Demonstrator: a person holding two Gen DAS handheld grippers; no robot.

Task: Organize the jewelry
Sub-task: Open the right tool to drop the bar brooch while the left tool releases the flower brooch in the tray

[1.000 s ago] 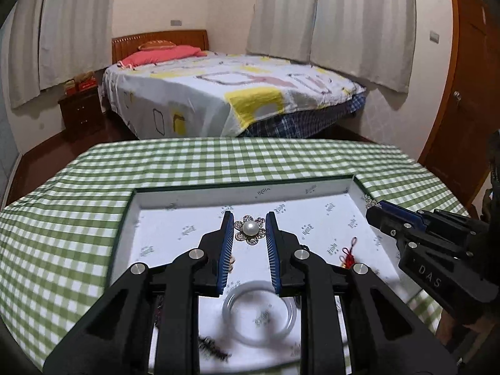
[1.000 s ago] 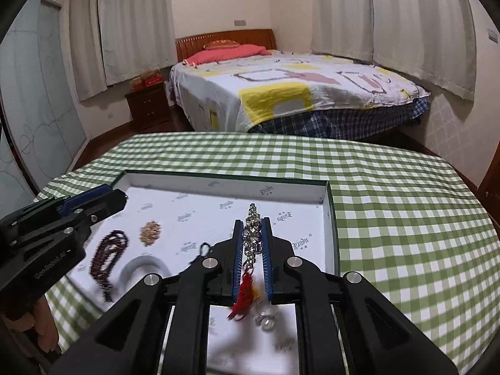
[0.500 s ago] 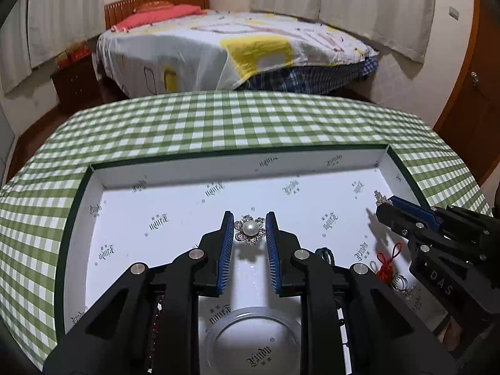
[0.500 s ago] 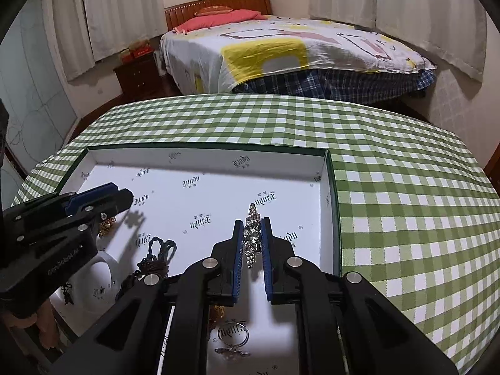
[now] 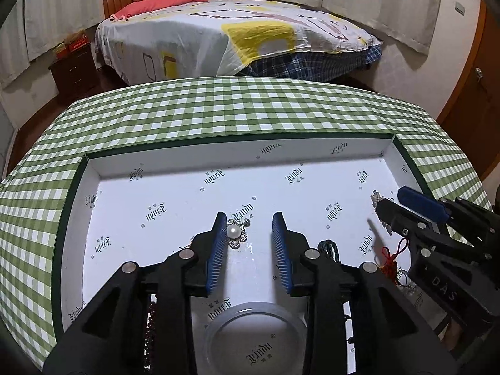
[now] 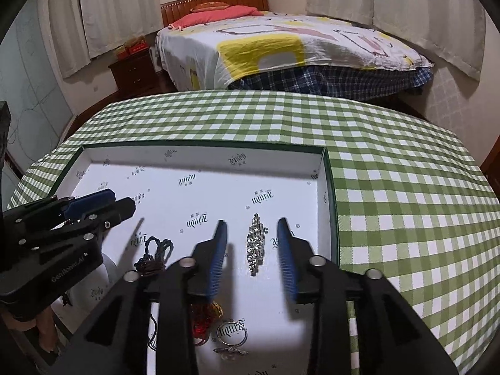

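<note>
A white printed tray (image 5: 193,162) with a dark green rim lies on the checked table. My left gripper (image 5: 250,237) is open; a pearl flower brooch (image 5: 236,231) lies on the tray floor beside its left finger. My right gripper (image 6: 251,243) is open around a rhinestone bar brooch (image 6: 255,243) lying flat near the tray's right wall (image 6: 325,187). The right gripper also shows in the left wrist view (image 5: 403,206), and the left gripper in the right wrist view (image 6: 103,203).
In the tray lie a pale bangle (image 5: 254,337), dark red beads (image 5: 151,328), a dark cord (image 6: 154,253), a red knot tassel (image 5: 390,259) and a silver ring (image 6: 232,332). A bed (image 5: 237,37) stands beyond the table.
Both grippers have opened. The left let go of the pearl brooch and the right let go of the rhinestone brooch; both pieces now lie on the tray floor.
</note>
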